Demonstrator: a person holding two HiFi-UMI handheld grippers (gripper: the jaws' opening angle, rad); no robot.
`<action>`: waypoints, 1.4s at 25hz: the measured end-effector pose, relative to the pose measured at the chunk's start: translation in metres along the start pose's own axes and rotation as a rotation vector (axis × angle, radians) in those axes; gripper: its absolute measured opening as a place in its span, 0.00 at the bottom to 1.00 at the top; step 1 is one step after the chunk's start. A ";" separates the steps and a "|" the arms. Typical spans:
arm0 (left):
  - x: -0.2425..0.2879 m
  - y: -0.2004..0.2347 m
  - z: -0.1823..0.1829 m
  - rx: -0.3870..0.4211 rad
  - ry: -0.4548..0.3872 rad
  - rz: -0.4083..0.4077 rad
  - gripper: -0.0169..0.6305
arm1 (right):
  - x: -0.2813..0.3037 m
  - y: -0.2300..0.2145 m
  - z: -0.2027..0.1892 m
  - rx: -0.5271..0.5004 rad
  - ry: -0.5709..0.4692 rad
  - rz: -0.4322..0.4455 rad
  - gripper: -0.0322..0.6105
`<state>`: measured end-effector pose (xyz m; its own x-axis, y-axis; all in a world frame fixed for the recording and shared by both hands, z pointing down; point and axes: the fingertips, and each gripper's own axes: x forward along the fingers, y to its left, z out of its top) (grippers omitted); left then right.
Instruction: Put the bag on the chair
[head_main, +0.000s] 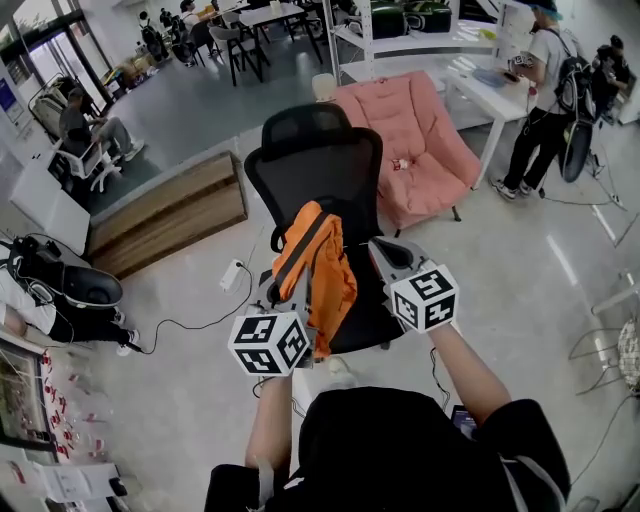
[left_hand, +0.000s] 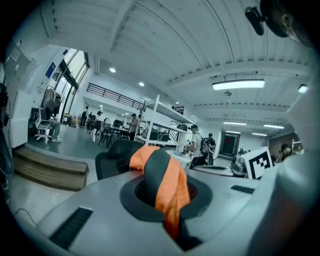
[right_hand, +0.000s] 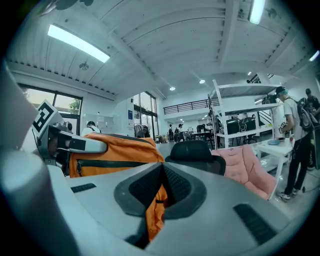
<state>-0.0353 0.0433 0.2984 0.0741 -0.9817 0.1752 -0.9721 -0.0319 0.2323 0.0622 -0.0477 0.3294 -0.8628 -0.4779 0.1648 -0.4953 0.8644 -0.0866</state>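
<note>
Open office with a glossy floor (head_main: 190, 400). Your left gripper (head_main: 288, 290) is clamped on the strap of the orange bag (head_main: 318, 270), and your right gripper (head_main: 380, 255) pinches its fabric (both tight). The bag hangs between them in front of the black chair (head_main: 315, 165).

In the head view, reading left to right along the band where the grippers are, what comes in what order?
From the left: white power strip on the floor → left gripper → orange fabric bag → right gripper. The black mesh office chair behind overlaps them, so it is left out.
</note>
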 end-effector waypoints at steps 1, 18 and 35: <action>0.004 0.009 0.004 0.000 0.002 -0.006 0.05 | 0.010 0.001 0.002 0.000 0.002 -0.004 0.05; 0.055 0.127 0.045 -0.007 0.025 -0.077 0.05 | 0.135 -0.002 0.021 -0.027 0.044 -0.130 0.05; 0.089 0.171 0.027 -0.055 0.085 -0.088 0.05 | 0.177 -0.012 0.000 -0.039 0.116 -0.159 0.05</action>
<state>-0.2007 -0.0550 0.3275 0.1793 -0.9560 0.2322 -0.9476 -0.1044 0.3020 -0.0843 -0.1426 0.3598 -0.7558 -0.5895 0.2852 -0.6179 0.7862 -0.0125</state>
